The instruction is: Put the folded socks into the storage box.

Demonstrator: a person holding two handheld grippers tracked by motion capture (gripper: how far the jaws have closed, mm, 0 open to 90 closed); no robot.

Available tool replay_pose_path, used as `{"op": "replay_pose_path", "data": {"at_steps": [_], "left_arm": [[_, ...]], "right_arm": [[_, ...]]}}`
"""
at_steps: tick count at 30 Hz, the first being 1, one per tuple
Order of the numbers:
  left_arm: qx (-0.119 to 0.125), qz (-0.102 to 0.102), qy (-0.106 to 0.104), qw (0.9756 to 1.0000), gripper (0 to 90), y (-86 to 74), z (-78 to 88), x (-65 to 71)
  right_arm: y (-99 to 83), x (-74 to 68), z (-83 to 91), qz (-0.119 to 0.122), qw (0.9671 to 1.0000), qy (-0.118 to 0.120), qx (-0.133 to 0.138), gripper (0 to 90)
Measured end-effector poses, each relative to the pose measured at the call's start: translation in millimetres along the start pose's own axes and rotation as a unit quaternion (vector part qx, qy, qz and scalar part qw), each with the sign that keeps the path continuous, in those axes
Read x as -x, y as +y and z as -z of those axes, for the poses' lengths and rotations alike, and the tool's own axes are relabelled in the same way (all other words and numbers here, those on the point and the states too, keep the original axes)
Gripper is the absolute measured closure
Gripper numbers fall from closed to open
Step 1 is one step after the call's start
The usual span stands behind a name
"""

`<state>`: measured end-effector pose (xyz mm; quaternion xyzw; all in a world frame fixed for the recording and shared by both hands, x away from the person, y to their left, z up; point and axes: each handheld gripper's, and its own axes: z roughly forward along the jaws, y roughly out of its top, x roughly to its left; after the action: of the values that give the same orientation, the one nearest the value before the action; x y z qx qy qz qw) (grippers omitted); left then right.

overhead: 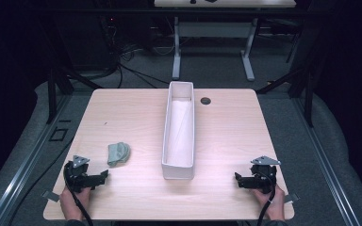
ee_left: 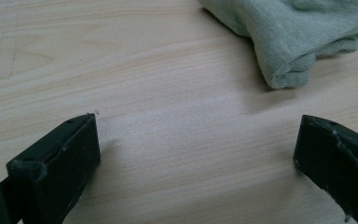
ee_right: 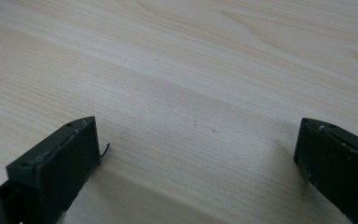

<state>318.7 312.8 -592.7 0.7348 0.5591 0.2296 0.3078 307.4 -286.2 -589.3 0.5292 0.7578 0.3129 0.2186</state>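
Note:
A folded grey-green sock (overhead: 118, 153) lies on the light wooden table (overhead: 122, 113), left of a long white box (overhead: 178, 132). My left gripper (overhead: 104, 176) rests near the front left edge, just below the sock, with its jaws wide open and empty. In the left gripper view the sock (ee_left: 289, 32) sits ahead and to the right of the left gripper (ee_left: 198, 140), apart from it. My right gripper (overhead: 238, 179) rests near the front right edge, right of the box. In the right gripper view the right gripper (ee_right: 198, 144) stands open over bare wood.
The white box stands lengthwise down the table's middle and looks empty. A round dark grommet (overhead: 205, 100) sits near the far edge. Beyond the table are another desk's legs (overhead: 176, 52) and cables on the floor.

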Motion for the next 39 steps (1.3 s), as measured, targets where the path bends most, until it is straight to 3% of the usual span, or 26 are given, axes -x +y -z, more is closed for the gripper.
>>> {"op": "replay_pose_path", "data": {"at_steps": [6, 10, 18, 20, 23, 25, 31, 36, 39], "left_arm": [[-0.001, 0.007, 0.007, 1.0, 0.0, -0.4, 0.6, -0.4], [-0.002, 0.016, 0.017, 0.9997, 0.0, 0.8, -0.4, 1.0], [-0.003, 0.024, 0.027, 0.9993, 2.0, 0.0, 1.6, 3.9], [-0.004, 0.025, 0.026, 0.9993, 1.9, 0.8, 1.3, 3.6], [-0.011, 0.026, 0.022, 0.9994, 1.5, 2.6, 1.4, 2.2], [-0.011, 0.039, 0.009, 0.9991, 1.3, 3.9, 2.8, -0.5], [-0.004, 0.051, -0.003, 0.9987, 0.5, 9.0, 9.6, -4.7], [-0.001, 0.05, -0.012, 0.9987, 0.2, 24.0, 17.5, -5.9], [-0.005, 0.06, -0.028, 0.9978, 0.8, 35.5, 20.2, -7.5]], "right_arm": [[0.6, -2.4, -0.1, 0.003, 0.9999, -0.01, 0.004, 0.0], [0.6, -7.3, 1.0, 0.016, 0.9992, -0.034, 0.012, 0.0], [1.7, -0.4, -1.2, 0.005, 0.9999, -0.012, 0.006, 0.0], [1.7, -0.8, -1.2, 0.003, 0.9998, -0.017, 0.005, 0.0], [2.1, 1.1, -2.0, -0.006, 0.9999, -0.01, 0.0, 0.0], [2.2, 2.4, -2.3, -0.005, 1.0, 0.0, 0.0, 0.0], [2.3, 2.2, -2.3, -0.004, 1.0, -0.003, 0.0, 0.0], [2.4, 3.0, -2.5, -0.002, 1.0, -0.001, 0.0, 0.0], [2.5, 3.1, -2.6, -0.002, 1.0, 0.0, 0.0, 0.0]]}}
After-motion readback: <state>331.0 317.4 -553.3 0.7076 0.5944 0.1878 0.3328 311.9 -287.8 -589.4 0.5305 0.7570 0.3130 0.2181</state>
